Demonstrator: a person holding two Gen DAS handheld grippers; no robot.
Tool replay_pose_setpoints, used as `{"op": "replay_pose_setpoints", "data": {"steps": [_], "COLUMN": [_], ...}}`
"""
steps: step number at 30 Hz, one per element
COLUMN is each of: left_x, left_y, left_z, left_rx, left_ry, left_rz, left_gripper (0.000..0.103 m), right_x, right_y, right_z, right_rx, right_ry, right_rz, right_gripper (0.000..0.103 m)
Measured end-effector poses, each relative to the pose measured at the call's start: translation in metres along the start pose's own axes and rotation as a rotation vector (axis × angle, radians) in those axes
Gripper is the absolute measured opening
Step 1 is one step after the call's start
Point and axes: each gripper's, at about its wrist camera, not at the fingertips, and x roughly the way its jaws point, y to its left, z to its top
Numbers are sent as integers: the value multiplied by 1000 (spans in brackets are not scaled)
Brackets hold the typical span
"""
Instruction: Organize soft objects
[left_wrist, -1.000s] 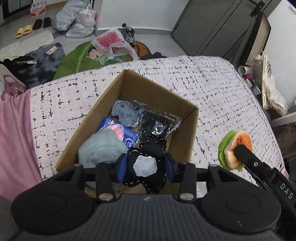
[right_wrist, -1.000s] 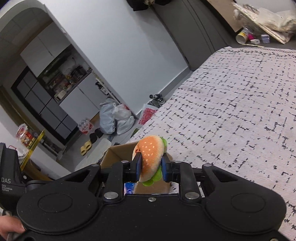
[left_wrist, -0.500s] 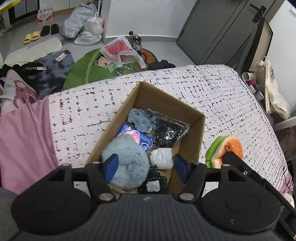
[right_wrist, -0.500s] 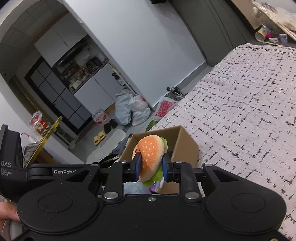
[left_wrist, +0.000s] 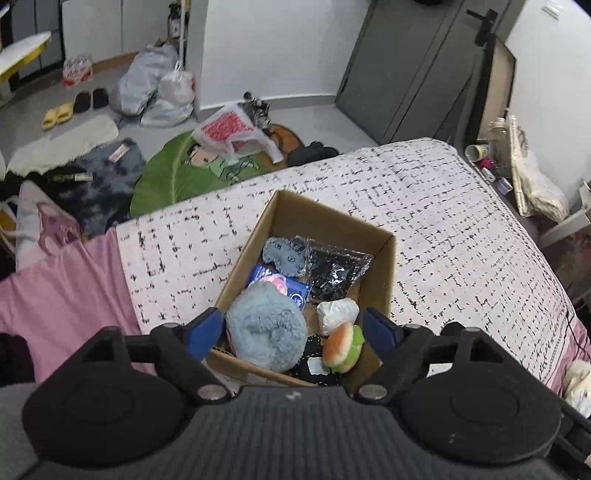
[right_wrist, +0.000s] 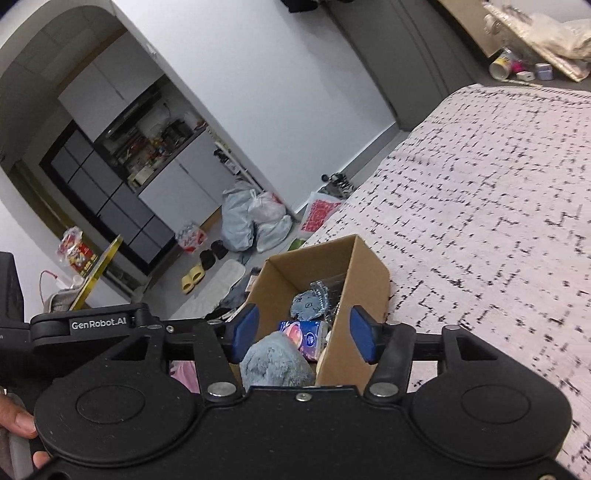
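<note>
A cardboard box (left_wrist: 384, 266) stands on the black-and-white checked bed cover (left_wrist: 461, 229). Inside lie a fluffy blue-grey plush (left_wrist: 266, 338), a burger plush (left_wrist: 341, 349), a white crumpled item (left_wrist: 338, 314), a black stitched item (left_wrist: 314, 365), a blue packet (left_wrist: 291, 290), a grey plush (left_wrist: 284, 253) and a black glittery bag (left_wrist: 332, 269). My left gripper (left_wrist: 291, 332) hovers over the box's near end, its jaws opening, nothing between them. My right gripper (right_wrist: 303, 334) hangs above the box (right_wrist: 365, 280), jaws opening and empty, over the fluffy plush (right_wrist: 277, 363) and the blue packet (right_wrist: 304, 334).
A pink sheet (left_wrist: 62, 291) covers the bed's left part. Beyond the bed's edge the floor holds a green leaf mat (left_wrist: 173, 177), plastic bags (left_wrist: 155, 85), slippers (left_wrist: 59, 114) and rugs. A dark wardrobe (left_wrist: 413, 74) and a cluttered side shelf (left_wrist: 517, 173) stand on the right.
My left gripper let go of the black stitched item into the box, opened wide and rose. My right gripper opened and the burger plush dropped into the box.
</note>
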Motion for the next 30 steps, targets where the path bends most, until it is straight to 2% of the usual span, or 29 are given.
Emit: {"op": "replay_pose_setpoints", "data": {"steps": [7,9,11,16,18,20,30], "left_x": [-22,-29,-36,-55,-63,-71,-106], "left_y": [2,5,7,11,12,14,24], "left_z": [-8,-9,-10,-14,-17,-20,-34], "left_rx": [47,48,52,84,94,98,150], "left_ry": [-24,-27,-20,-23,-32,-39,-59], "left_rz": [-31,-37,-49,-82,-92,-102,-124], "left_gripper": [91,91,92,93,95,95,98], "right_x": [-27,-36,-47,-68,-78,-88,-131], "right_y": [13,18,22,32,37,43,75], "right_z": [2,1,-2,-7,-7,-9,-25], "right_rx": [17,14,29,32,50,55,46], "right_ry": [-7,-6,-5,-2,-15,-22,-44], "right_rz": [-87,-98,-111,-160,-177,-190,-267], "right_gripper": [70,83,89,91,100,103,103]}}
